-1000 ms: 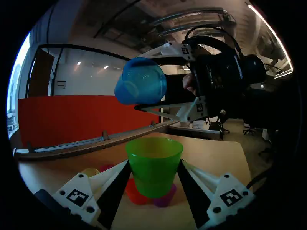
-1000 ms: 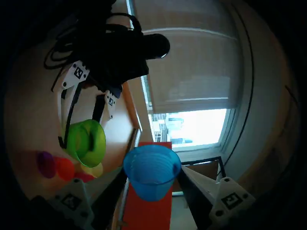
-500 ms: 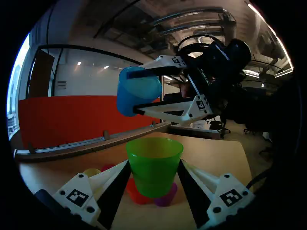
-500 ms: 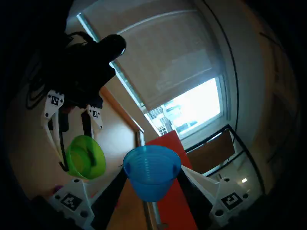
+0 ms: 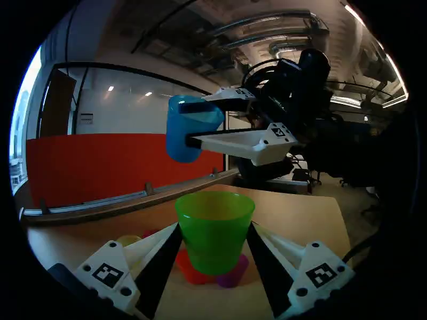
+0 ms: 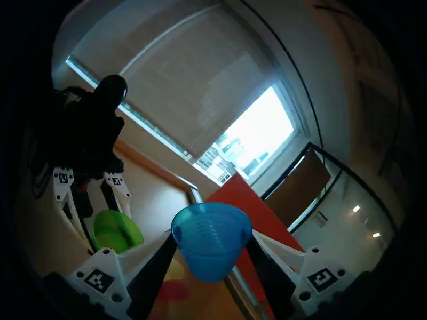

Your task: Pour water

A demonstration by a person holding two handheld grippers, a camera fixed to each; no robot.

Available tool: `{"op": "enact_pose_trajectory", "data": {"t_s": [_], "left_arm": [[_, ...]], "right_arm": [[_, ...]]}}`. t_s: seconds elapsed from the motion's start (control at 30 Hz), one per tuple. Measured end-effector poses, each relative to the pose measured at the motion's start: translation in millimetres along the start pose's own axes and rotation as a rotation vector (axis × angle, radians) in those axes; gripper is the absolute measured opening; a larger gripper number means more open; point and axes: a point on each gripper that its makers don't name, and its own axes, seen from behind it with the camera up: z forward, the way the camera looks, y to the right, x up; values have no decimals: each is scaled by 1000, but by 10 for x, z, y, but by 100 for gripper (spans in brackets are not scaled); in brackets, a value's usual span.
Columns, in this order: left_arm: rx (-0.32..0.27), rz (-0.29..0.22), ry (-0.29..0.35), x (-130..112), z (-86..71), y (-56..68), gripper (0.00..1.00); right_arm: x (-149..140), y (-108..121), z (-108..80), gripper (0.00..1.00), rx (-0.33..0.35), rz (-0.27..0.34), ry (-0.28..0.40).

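Left gripper view: my left jaws pinch green cup (image 5: 214,229), right jaws pinch blue cup (image 5: 187,128) above, farther. Centre lip over mouth, tip slowly.

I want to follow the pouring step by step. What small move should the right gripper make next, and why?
Probably lower the blue cup toward the table, clear of the green cup. The right gripper had it tipped a second ago and now holds it nearly upright, higher than the green cup in the left gripper, so the pour seems finished.
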Motion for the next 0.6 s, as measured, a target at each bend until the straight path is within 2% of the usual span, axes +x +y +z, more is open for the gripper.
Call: {"op": "enact_pose_trajectory", "data": {"t_s": [0.33, 0.6], "left_arm": [[1, 8, -13, -40, -12, -4, 81], [3, 9, -24, -51, -25, 0, 81]], "right_arm": [[-76, -94, -20, 90, 25, 304, -19], [-160, -163, -38, 90, 54, 484, -42]]}}
